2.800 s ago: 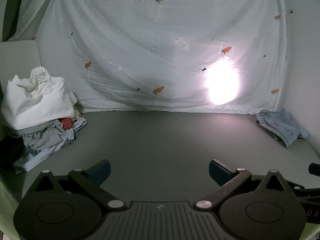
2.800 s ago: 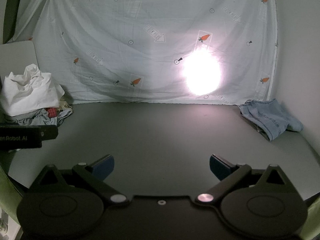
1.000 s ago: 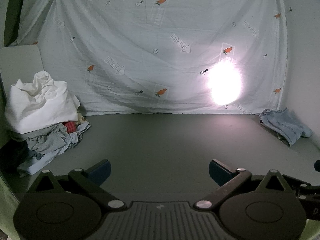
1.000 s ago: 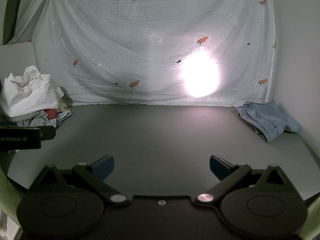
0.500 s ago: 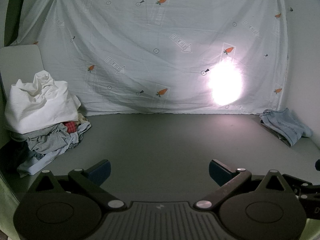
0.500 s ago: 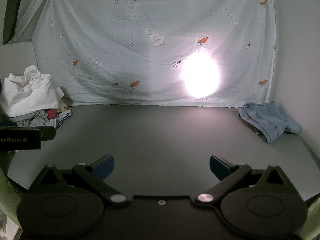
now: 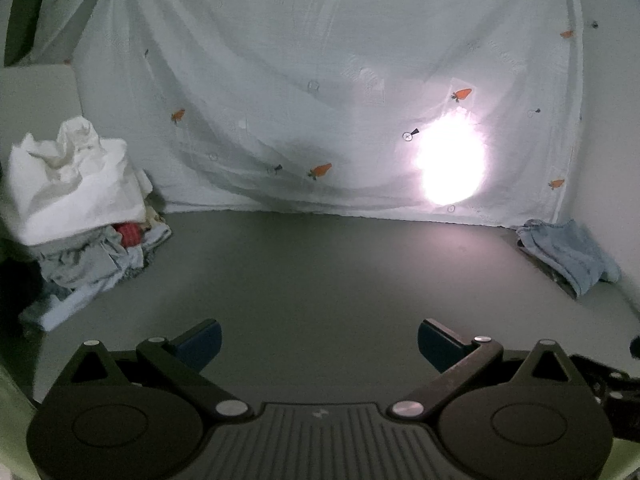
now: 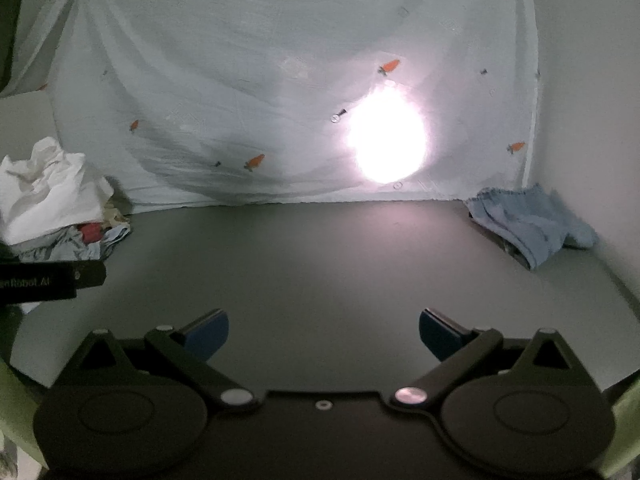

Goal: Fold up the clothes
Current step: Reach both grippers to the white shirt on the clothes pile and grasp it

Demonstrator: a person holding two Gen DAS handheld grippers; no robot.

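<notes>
Both grippers gape wide, empty; only right view shows left gripper (image 8: 52, 280) beside clothes pile (image 8: 60, 208).

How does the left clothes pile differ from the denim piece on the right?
The clothes pile is tall and mixed, a crumpled white garment on top of grey, blue and red items; the denim piece is one low, flat blue bundle. The pile sprawls loosely; the denim looks roughly folded. Both lie at the table back edge, untouched by either gripper.
</notes>
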